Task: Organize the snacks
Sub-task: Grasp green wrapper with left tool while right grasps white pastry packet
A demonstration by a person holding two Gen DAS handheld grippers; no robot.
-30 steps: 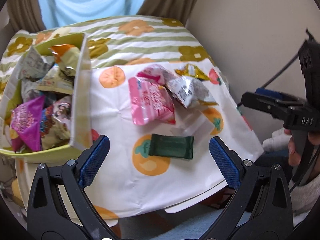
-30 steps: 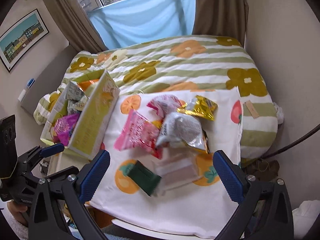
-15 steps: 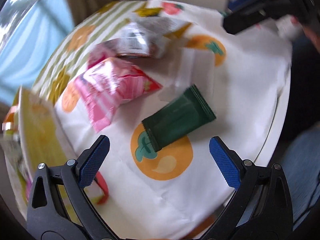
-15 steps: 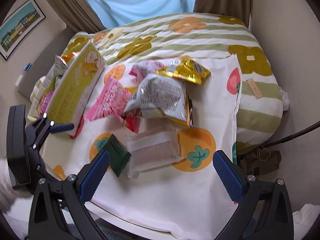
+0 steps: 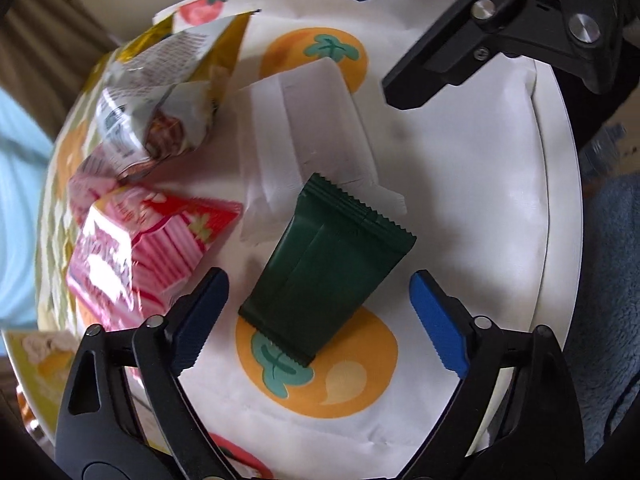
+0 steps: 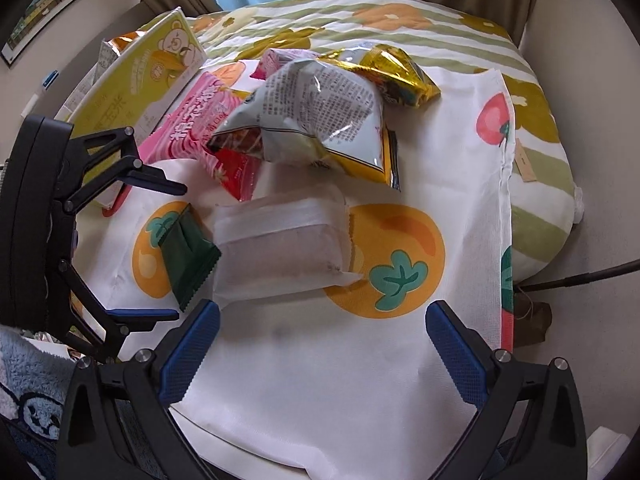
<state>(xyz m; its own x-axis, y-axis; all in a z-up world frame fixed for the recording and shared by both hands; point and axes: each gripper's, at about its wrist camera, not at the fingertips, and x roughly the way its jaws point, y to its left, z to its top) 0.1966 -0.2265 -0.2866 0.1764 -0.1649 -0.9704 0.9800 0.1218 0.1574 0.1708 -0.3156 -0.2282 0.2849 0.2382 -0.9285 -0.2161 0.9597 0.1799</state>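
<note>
While left gripper [image 5: 318,312] hangs over green packet [image 5: 326,268], jaws closing, packet between pads, no pad touching yet. Packet lies flat on fruit-print cloth [image 5: 460,184], one crimped end overlapping white wrapped snack [image 5: 316,128]. We judge packet light, thin, slick foil, contents likely brittle; pinch across long edges at mid-body, gently. Right gripper [image 6: 322,340] wide, empty, above bare cloth near white snack. Yellow box [image 6: 136,80] at far left holds several packets; exact contents unclear. Pink bag [image 6: 204,128], silver bag [image 6: 316,112], gold bag [image 6: 396,72] loose on cloth.
</note>
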